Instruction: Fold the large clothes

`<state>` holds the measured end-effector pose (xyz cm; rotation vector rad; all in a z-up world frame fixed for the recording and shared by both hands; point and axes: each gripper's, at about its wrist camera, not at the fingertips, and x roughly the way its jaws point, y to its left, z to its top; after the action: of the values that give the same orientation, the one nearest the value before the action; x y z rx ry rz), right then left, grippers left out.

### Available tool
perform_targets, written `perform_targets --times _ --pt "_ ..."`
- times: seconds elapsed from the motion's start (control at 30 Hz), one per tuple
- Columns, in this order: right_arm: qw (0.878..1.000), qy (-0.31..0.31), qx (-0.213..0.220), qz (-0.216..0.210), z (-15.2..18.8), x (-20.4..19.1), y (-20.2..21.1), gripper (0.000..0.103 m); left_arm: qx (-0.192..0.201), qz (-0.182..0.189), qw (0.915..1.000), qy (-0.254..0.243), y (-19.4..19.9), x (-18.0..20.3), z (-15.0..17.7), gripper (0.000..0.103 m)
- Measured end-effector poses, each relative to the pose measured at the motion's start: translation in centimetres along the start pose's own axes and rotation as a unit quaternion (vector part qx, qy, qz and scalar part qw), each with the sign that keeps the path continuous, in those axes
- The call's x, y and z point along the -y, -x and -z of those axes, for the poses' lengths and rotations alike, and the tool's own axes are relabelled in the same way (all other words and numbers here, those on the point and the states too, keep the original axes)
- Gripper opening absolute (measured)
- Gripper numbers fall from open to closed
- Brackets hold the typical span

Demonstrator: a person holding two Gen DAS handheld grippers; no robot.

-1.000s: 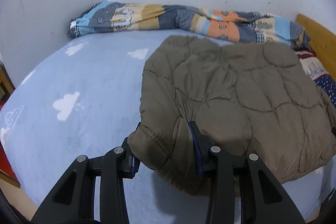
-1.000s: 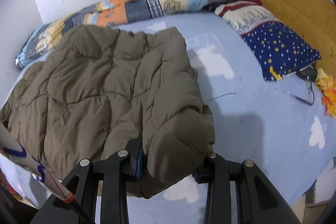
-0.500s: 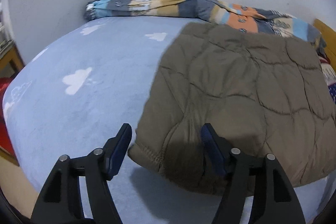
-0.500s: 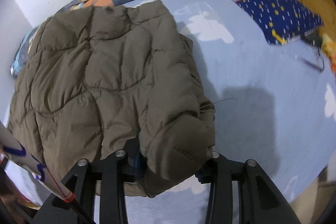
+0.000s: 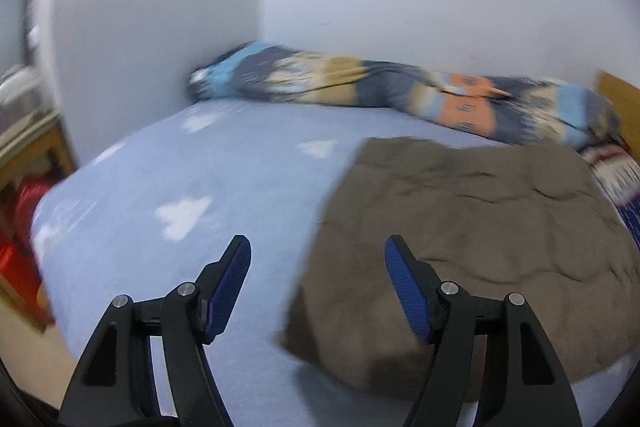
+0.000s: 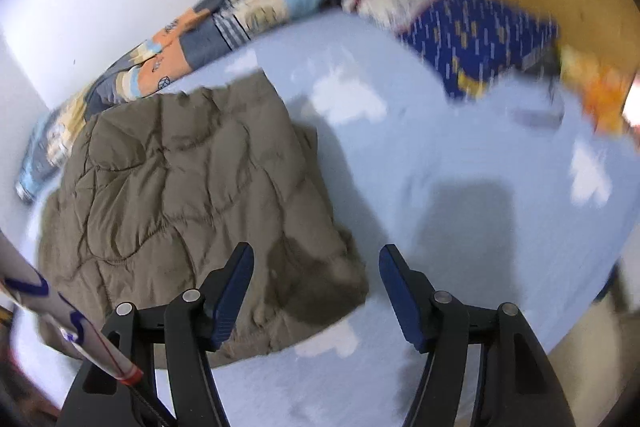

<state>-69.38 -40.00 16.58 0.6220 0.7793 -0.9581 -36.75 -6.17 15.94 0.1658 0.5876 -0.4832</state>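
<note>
Both hand-held grippers [image 5: 318, 281] [image 6: 316, 277] empty; jacket [image 6: 192, 203] flat on bed [image 6: 460, 227].

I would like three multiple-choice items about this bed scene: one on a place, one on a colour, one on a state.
1. Where does the jacket lie?
A. on the bed sheet
B. on the pillow
C. on the floor

2. What colour is the jacket?
A. red
B. olive-brown
C. white

3. How do the left gripper and right gripper stand?
A. both shut on the jacket
B. only the left one grips it
C. both open, holding nothing

Key: 1 A, it rests folded on the blue sheet; 2 B, its quilted cloth is olive-brown; 3 C, the jaws have just been opening and nothing sits between the pads.
</note>
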Motion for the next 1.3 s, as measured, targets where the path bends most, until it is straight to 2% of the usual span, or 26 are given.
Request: perform_targets --times 0.07,0.2,0.33,0.4,0.43,0.47,0.53,0.63,0.8,0.87,0.97,1.03,1.13,1.2,1.3 --pt "0.999 0.038 0.025 -0.003 -0.4 -1.8 0.7 0.070 0.004 0.032 0.9986 -0.042 0.2 3.0 0.2 0.069" --pt "0.990 0.116 0.042 -0.070 -0.1 -6.9 0.8 0.070 0.015 0.080 0.9919 -0.097 0.3 8.2 0.2 0.069" --pt "0.975 0.179 0.058 -0.115 0.2 -12.5 0.1 0.070 0.011 0.095 0.9873 -0.127 -1.1 11.7 0.5 0.069" --pt "0.969 0.211 0.065 -0.112 0.3 -14.9 -1.0 0.065 -0.013 0.090 0.9868 -0.134 -2.7 12.7 1.1 0.069" --pt "0.967 0.218 0.060 -0.117 0.4 -15.5 -1.6 0.056 -0.026 0.089 0.9867 -0.134 -3.5 12.8 1.4 0.069" --pt "0.967 0.222 0.044 -0.119 0.4 -16.2 -2.8 0.051 -0.036 0.088 0.9865 -0.133 -3.9 13.1 1.8 0.069" --pt "0.968 0.225 0.017 -0.113 0.6 -16.5 -5.0 0.051 -0.059 0.089 0.9860 -0.128 -5.2 13.1 2.6 0.072" --pt "0.969 0.218 -0.020 -0.111 0.6 -16.3 -7.5 0.051 -0.066 0.091 0.9866 -0.119 -5.7 13.1 3.0 0.074" --pt "0.970 0.209 -0.045 -0.113 -0.1 -16.3 -8.5 0.051 -0.067 0.096 0.9858 -0.120 -4.9 13.3 1.6 0.074" --pt "0.971 0.202 -0.036 -0.122 -1.1 -16.0 -7.0 0.051 -0.044 0.114 0.9867 -0.107 -4.0 13.1 -0.6 0.074" --pt "0.972 0.195 0.027 -0.129 -3.3 -15.8 -4.4 0.051 -0.031 0.123 0.9848 -0.118 -4.6 13.9 -3.6 0.074" --pt "0.973 0.182 0.051 -0.134 -5.2 -15.9 -4.0 0.051 -0.033 0.121 0.9832 -0.132 -5.9 14.8 -5.1 0.074" --pt "0.975 0.168 0.045 -0.136 -7.4 -16.7 -5.8 0.051 -0.061 0.120 0.9802 -0.145 -9.2 16.0 -5.8 0.074" --pt "0.976 0.173 0.024 -0.128 -8.2 -17.8 -8.0 0.049 -0.081 0.107 0.9801 -0.146 -11.5 16.3 -5.7 0.074" --pt "0.978 0.167 -0.014 -0.127 -8.2 -18.5 -11.4 0.049 -0.113 0.116 0.9781 -0.131 -13.9 16.6 -5.1 0.074"
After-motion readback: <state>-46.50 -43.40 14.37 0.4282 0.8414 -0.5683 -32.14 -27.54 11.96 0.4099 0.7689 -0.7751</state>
